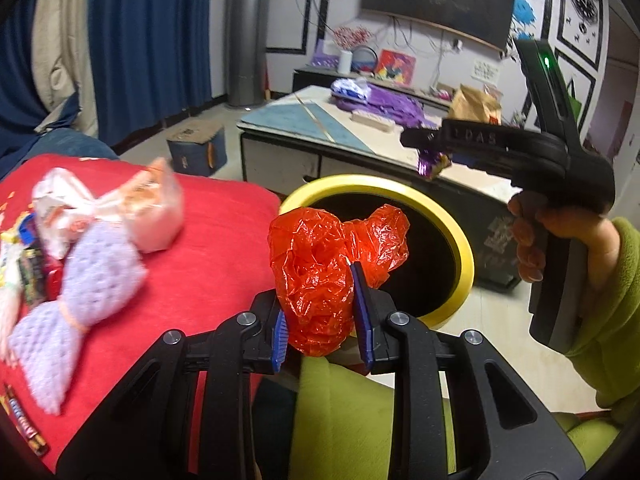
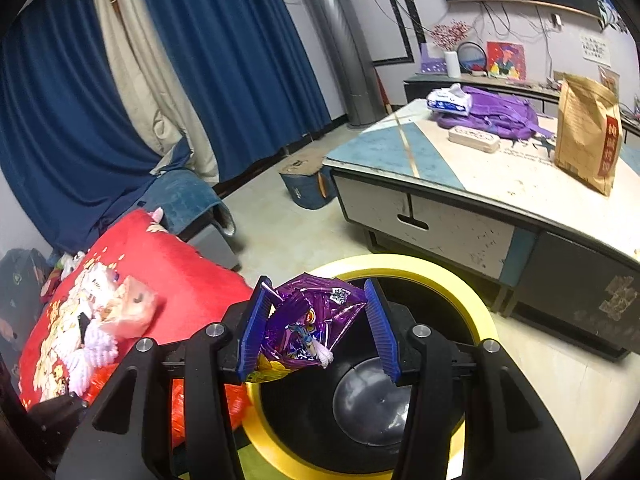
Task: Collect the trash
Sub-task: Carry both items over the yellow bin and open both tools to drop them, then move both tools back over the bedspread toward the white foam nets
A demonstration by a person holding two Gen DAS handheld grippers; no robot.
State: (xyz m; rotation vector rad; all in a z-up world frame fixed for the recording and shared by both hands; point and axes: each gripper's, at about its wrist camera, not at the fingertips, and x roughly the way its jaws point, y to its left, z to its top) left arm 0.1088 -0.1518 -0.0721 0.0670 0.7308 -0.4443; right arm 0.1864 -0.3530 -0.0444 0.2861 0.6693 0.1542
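Note:
My left gripper [image 1: 322,312] is shut on a crumpled red plastic bag [image 1: 320,276] and holds it near the yellow-rimmed black bin [image 1: 464,240]. My right gripper [image 2: 320,328] has wide jaws; a purple snack wrapper [image 2: 308,320] sits between the blue pads, touching the left pad, above the bin [image 2: 476,308]. The right gripper also shows in the left wrist view [image 1: 432,148], with the wrapper [image 1: 432,162] at its tip over the bin's far side. More trash lies on the red cushion [image 1: 208,248]: a purple mesh bag [image 1: 96,276] and a pale packet [image 1: 156,216].
A low table [image 2: 460,184] stands beyond the bin with a purple backpack [image 2: 496,114], a tissue pack [image 2: 448,100] and a brown paper bag [image 2: 588,136]. A blue box [image 2: 306,184] sits on the floor. Blue curtains [image 2: 224,60] hang at the back left.

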